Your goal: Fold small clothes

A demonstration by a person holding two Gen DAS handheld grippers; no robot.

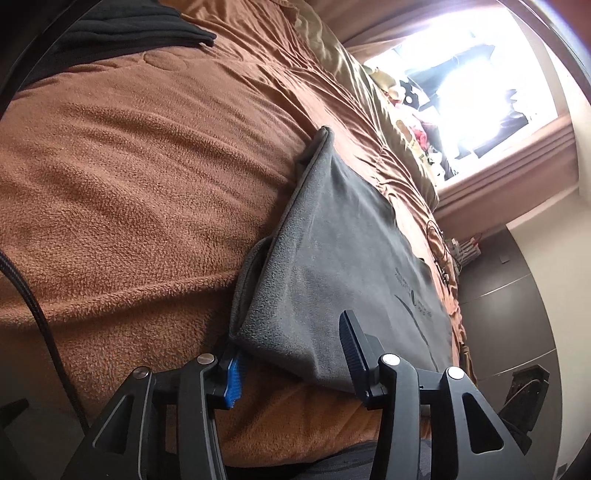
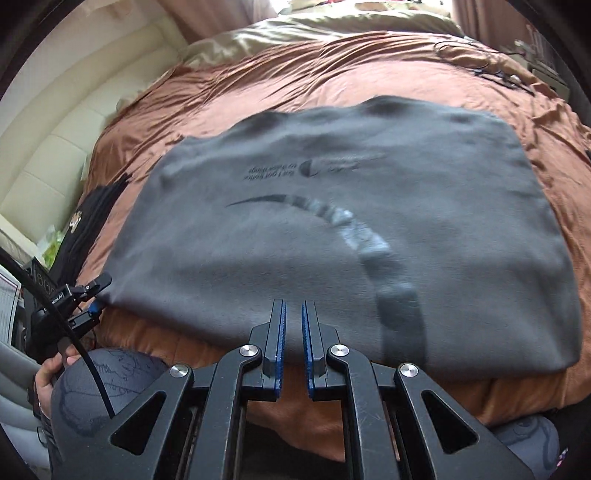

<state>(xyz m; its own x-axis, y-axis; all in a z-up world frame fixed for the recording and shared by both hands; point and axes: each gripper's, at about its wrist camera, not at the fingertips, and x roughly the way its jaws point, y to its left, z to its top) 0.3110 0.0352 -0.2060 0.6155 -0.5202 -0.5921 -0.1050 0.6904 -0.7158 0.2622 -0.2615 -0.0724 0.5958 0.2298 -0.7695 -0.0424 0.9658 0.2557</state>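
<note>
Left wrist view: left gripper has its jaws apart, one on each side of the near corner of the grey shirt. The pads aren't pressing on the cloth. The shirt lies flat on the brown blanket and runs ahead of the jaws and off to their right. A folded black garment sits far ahead-left on the blanket. A black cable hangs left of the jaws.

Right wrist view: right gripper has its jaws nearly together with only a thin slit between the blue pads, nothing between them. Its tips sit over the shirt's near edge; the shirt, print facing up, spreads out ahead of them. The left gripper is far left of these jaws, at the shirt's corner, in the person's hand.
</note>
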